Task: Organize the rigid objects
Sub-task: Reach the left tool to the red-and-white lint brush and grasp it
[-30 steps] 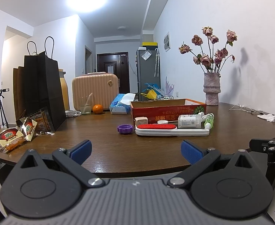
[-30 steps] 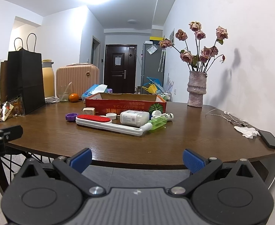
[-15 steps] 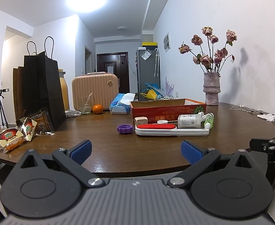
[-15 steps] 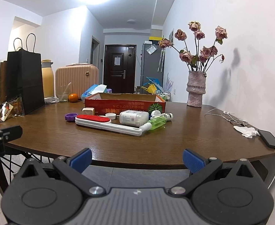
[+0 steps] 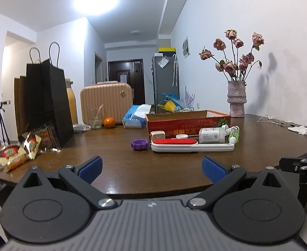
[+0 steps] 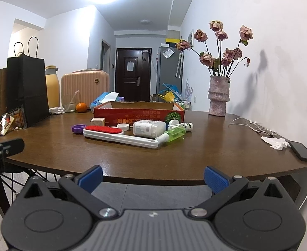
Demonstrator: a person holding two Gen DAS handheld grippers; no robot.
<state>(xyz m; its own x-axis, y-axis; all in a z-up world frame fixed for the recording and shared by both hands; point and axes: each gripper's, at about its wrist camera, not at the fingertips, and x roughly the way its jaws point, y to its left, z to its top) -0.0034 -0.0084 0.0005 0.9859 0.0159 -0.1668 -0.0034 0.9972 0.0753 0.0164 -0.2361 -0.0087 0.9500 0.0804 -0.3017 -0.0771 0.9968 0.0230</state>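
While spread wide and gripping nothing, left claw (image 5: 151,165) and right claw (image 6: 153,176) held off the near edge of the bench (image 6: 111,156). Farther in: lint brush (image 6: 120,135), white bottle (image 6: 148,128), green bottle (image 6: 174,134), purple lid (image 6: 78,128), all just before the red box (image 6: 138,113).

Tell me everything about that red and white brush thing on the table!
The brush is a long, flat, white plastic paddle with a fuzzy red oval pad on one end and a handle with a hole on the other. It lies flat on the table, near the purple lid and touching the green bottle.
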